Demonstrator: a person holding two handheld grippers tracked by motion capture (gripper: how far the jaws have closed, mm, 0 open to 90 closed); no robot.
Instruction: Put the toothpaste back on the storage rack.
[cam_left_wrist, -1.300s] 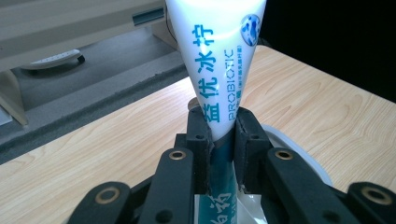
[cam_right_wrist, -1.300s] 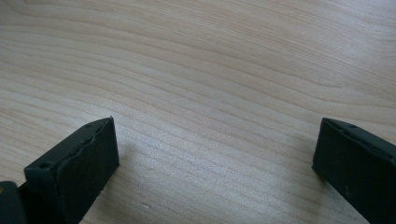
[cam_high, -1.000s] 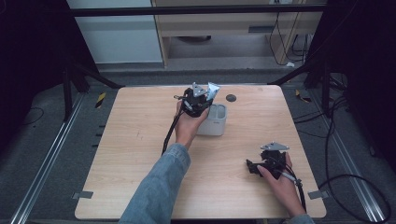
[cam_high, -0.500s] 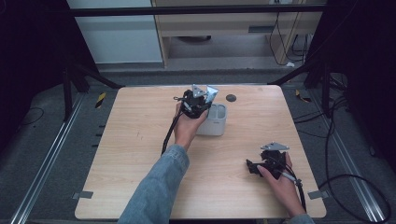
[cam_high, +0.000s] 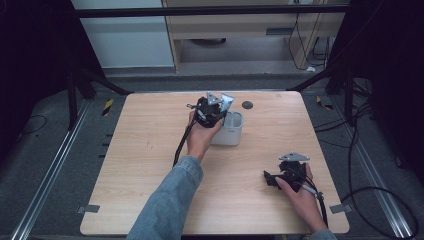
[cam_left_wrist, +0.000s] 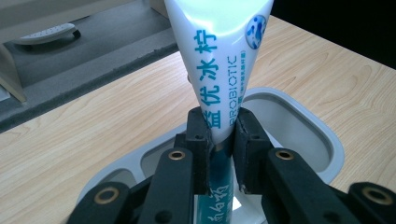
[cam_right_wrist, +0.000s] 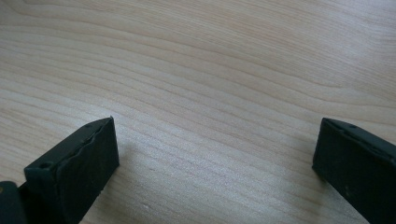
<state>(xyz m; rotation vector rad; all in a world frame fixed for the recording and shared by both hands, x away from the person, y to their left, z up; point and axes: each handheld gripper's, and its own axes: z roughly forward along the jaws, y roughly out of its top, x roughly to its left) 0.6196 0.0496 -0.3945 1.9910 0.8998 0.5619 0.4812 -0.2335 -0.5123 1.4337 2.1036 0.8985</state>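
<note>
Fingers (cam_left_wrist: 201, 140) of the left gripper (cam_left_wrist: 219, 140) are pinching a white toothpaste tube (cam_left_wrist: 219, 51) near its lower end, directly over the open mouth of a white cup holder (cam_left_wrist: 303, 135).

In the high view, the left gripper (cam_high: 212, 107) is hovering at the far middle of the wooden table (cam_high: 150, 150), the toothpaste tube (cam_high: 226, 101) is tilting up just above the cup holder (cam_high: 231, 132), and the right gripper (cam_high: 285, 175) is resting at the near right.

In the right gripper view, its fingers (cam_right_wrist: 79, 163) are standing spread wide over bare wood, holding nothing.

Judging from this, the tube is being stood in the holder; the next move calls for lowering it straight down, then releasing.
</note>
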